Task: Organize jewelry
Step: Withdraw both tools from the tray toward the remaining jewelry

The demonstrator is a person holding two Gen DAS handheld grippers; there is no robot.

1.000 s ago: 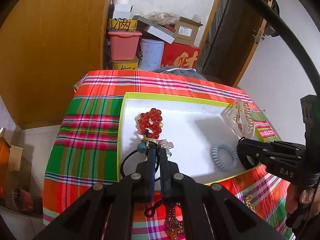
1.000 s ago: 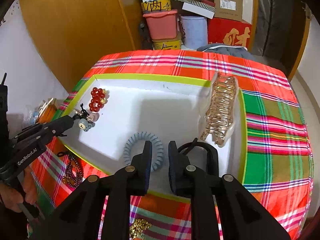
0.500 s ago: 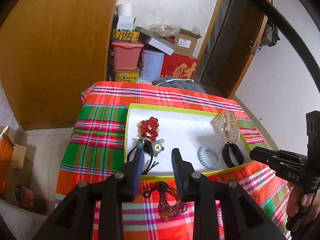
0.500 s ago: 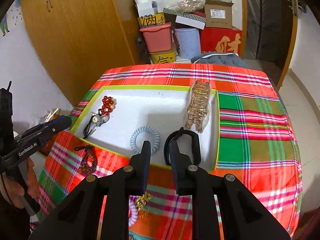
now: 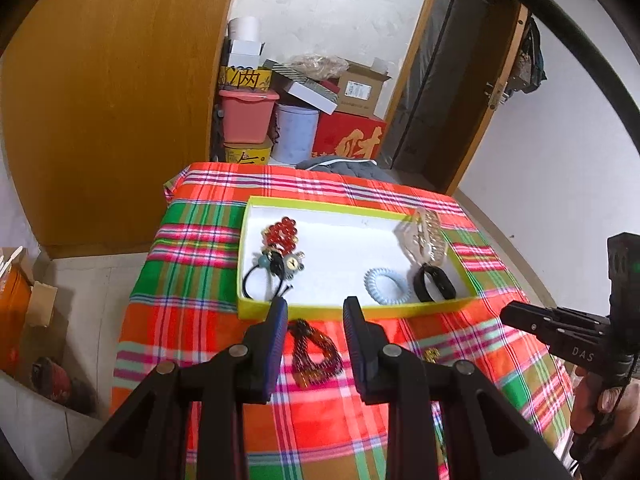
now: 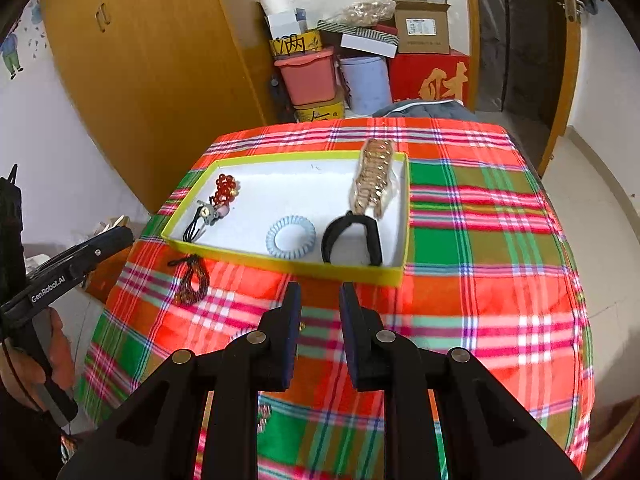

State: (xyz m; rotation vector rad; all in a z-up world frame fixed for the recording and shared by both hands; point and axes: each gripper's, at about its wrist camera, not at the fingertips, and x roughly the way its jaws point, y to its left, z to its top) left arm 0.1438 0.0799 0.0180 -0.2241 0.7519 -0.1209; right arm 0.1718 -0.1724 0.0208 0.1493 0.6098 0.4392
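While both grippers hover empty, a beaded bracelet (image 5: 314,354), seemingly, lies outside the tray (image 5: 360,312).

Both grippers are matte black with silver screws and dark blue pads (image 5: 278,344); white lettering marks their sides.

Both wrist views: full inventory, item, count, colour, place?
shallow cardboard tray: 1, white, lime rim, on cloth
plaid tablecloth: 1, red-green, covers table
red bead bracelet: 1, tray's far left
charm hair tie: 1, black, below red beads
spiral hair tie: 1, pale blue, tray front
black band: 1, tray front right
clear hair claw: 1, gold-trimmed, tray right
dark beaded bracelet: 1, brown-red, on cloth outside tray
left gripper: open, empty
right gripper: slightly open, empty
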